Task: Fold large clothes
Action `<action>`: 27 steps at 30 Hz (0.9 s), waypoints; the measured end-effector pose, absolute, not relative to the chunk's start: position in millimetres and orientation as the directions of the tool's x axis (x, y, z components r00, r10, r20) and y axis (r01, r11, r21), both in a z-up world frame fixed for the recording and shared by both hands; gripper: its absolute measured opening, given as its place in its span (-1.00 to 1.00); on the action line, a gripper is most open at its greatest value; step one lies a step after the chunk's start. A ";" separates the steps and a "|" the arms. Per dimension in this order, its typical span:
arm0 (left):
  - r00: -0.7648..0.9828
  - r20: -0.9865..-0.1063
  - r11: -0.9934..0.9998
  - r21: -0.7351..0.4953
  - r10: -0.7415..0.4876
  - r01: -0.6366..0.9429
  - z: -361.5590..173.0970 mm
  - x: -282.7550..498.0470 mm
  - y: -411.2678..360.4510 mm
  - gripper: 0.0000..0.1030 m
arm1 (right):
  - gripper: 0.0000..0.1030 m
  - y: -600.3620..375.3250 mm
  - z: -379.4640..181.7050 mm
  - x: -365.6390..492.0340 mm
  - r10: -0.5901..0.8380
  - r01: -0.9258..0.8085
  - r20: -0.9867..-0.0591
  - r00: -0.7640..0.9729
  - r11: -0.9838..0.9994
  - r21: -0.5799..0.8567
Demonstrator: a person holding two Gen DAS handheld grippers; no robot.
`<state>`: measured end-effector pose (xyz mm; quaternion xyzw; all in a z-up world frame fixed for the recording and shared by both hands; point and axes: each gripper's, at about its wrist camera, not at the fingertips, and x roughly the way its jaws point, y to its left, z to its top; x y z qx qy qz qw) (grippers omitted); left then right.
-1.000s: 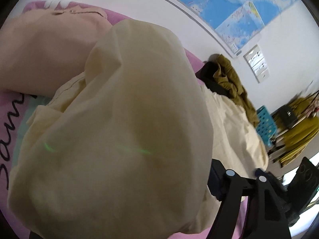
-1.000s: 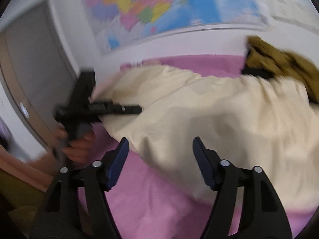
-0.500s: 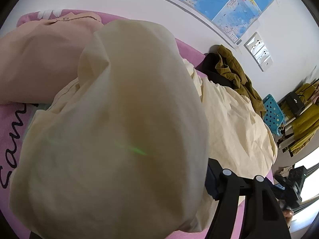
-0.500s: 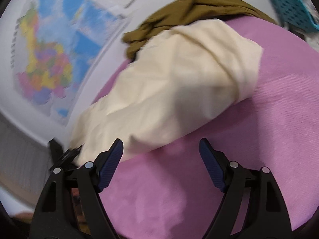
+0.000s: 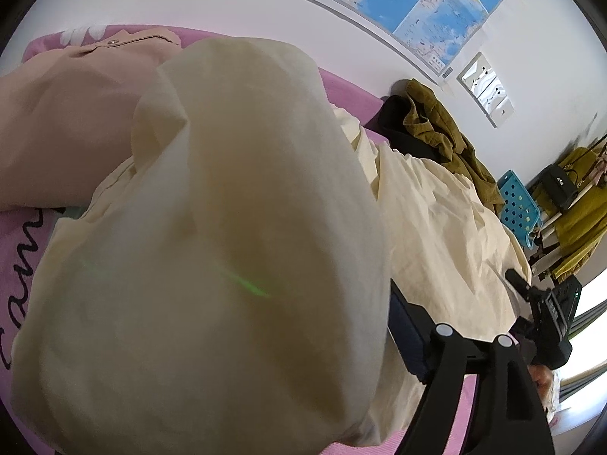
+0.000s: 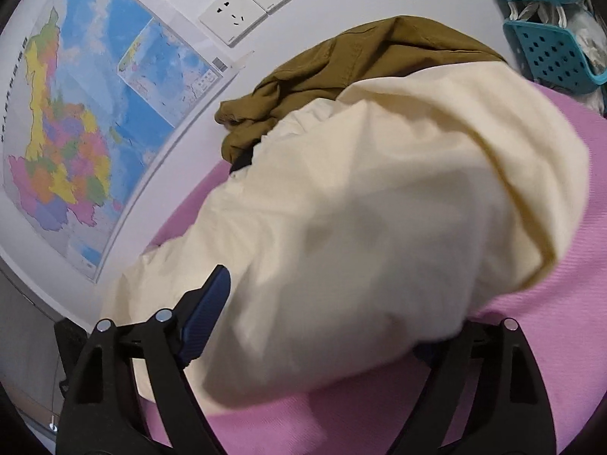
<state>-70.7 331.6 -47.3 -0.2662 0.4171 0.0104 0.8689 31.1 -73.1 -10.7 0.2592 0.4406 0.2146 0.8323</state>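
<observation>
One soft, crumpled cream cotton garment [image 6: 360, 208] over ribbed pink sheet [image 6: 531, 341].

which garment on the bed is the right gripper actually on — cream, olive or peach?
The cream garment: its bulk sits between the right gripper fingers. The olive garment lies by the wall; the peach garment shows only in the left view.

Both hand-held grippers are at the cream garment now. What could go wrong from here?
1. The cream garment overlaps the olive garment; pulling may drag it along.
2. Cream cloth bunches over the left hand-held gripper and blocks its view, so it may pinch several layers.
3. The right hand-held gripper, jaws just opening, straddles a thick fold, not a clean edge; the fold may come out crooked.
</observation>
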 end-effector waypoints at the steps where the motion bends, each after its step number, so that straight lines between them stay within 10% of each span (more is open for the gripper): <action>1: 0.650 -0.734 0.862 -0.447 -0.199 -0.240 -47.1 -69.6 330.9 0.51 | 0.58 -71.7 -11.5 34.8 0.607 -0.137 -0.608 0.512 0.756 0.640; 14: 0.637 -0.762 0.892 -0.362 -0.116 -0.271 -46.2 -62.0 326.9 0.40 | -0.35 -77.0 -22.4 53.8 0.669 -0.121 -0.591 0.452 0.702 0.702; 27: 0.636 -0.765 0.893 -0.351 -0.100 -0.281 -46.8 -57.3 326.9 0.34 | -0.31 -64.9 -25.0 60.1 0.676 -0.115 -0.602 0.425 0.699 0.705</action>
